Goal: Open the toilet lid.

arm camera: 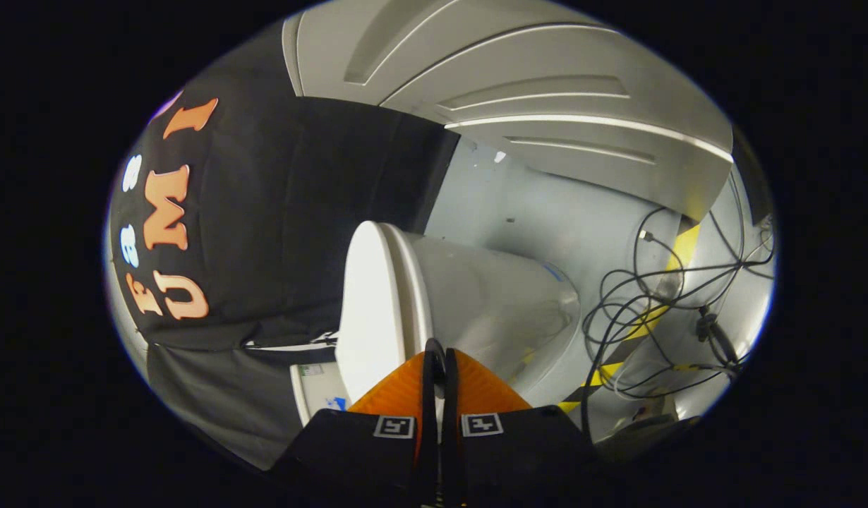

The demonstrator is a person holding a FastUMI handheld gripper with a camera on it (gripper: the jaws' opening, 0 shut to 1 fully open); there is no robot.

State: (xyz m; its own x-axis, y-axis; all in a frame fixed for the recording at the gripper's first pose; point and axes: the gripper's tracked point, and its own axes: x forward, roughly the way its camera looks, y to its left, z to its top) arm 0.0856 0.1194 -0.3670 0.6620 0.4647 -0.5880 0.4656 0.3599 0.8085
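Observation:
The view is rolled sideways, so the white toilet (490,303) appears to lie on its side, with the flat toilet lid (370,310) facing the black cloth wall. The lid rests against the bowl. My gripper (437,353) has its orange fingers (399,391) drawn close together, and their tips sit right on the lid's rim where it meets the bowl. A thin pale strip of that rim shows between the black pads, so the fingers pinch the lid's edge.
A tangle of black cables (660,310) lies on the grey floor beside the bowl, across a yellow-and-black tape line (681,247). A grey panelled door (547,92) stands beyond. A white box (314,388) sits by the lid near the cloth.

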